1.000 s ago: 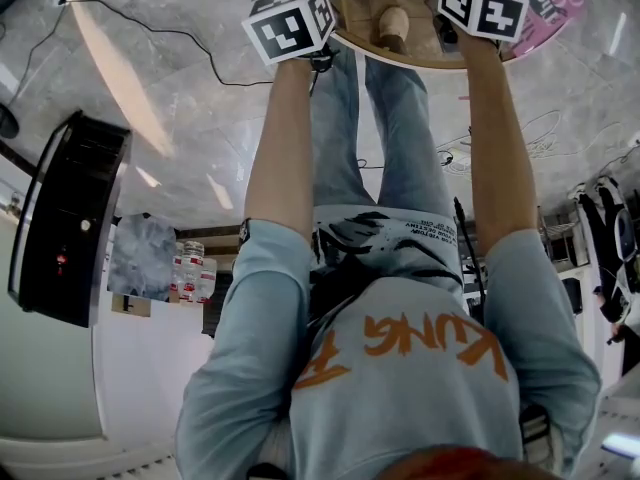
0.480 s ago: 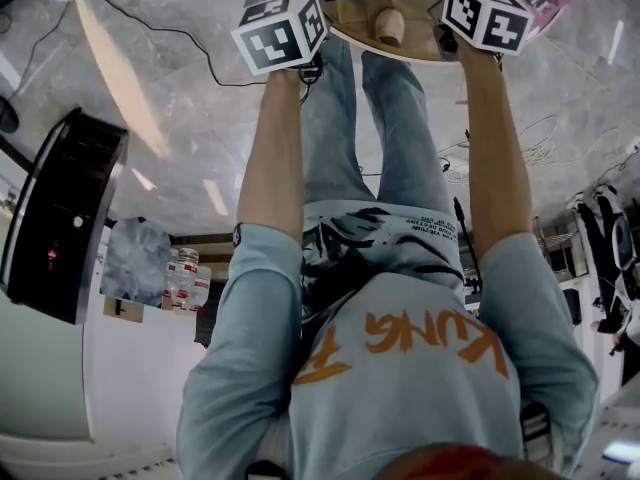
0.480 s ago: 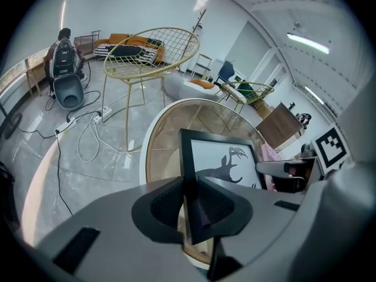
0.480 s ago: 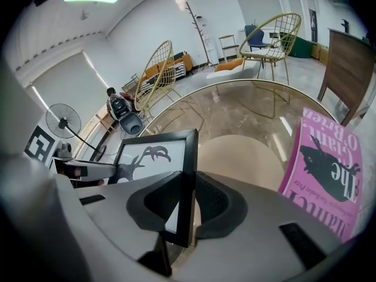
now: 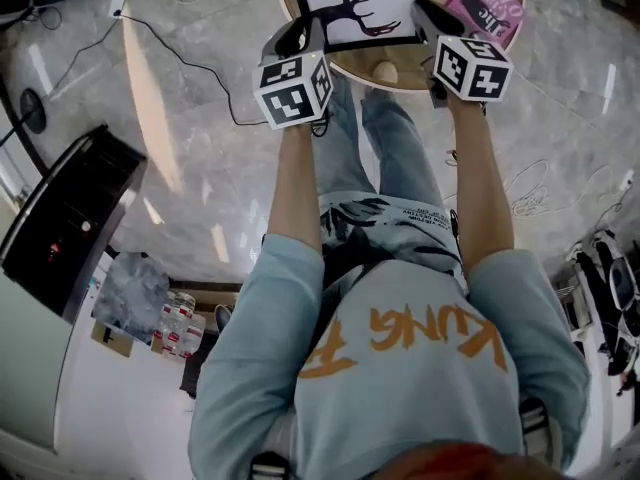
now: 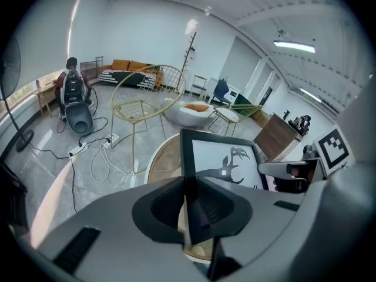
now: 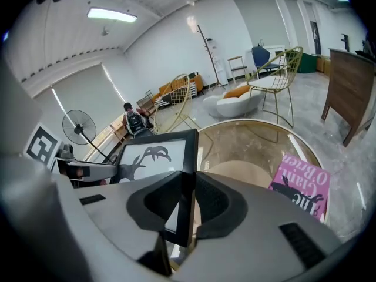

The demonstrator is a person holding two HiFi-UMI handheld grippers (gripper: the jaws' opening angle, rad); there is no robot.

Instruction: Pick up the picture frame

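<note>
Picture frame (image 5: 357, 10) held edgewise: left claw (image 6: 188, 203) closing on it, right claw (image 7: 187, 201) clamped opposite.

Bright open room: white walls (image 6: 147, 28) and strip lights (image 6: 294, 44) over a glossy grey marble floor (image 5: 200, 168) crossed by cables (image 6: 97, 154). Gold wire chairs (image 6: 141, 98) stand near a white pouffe (image 6: 185, 114) and a round table (image 7: 247, 140). An orange sofa (image 6: 126, 66), coat stand (image 6: 191, 51), fan (image 7: 79, 128) and wooden cabinet (image 7: 352, 87) line the edges.
</note>
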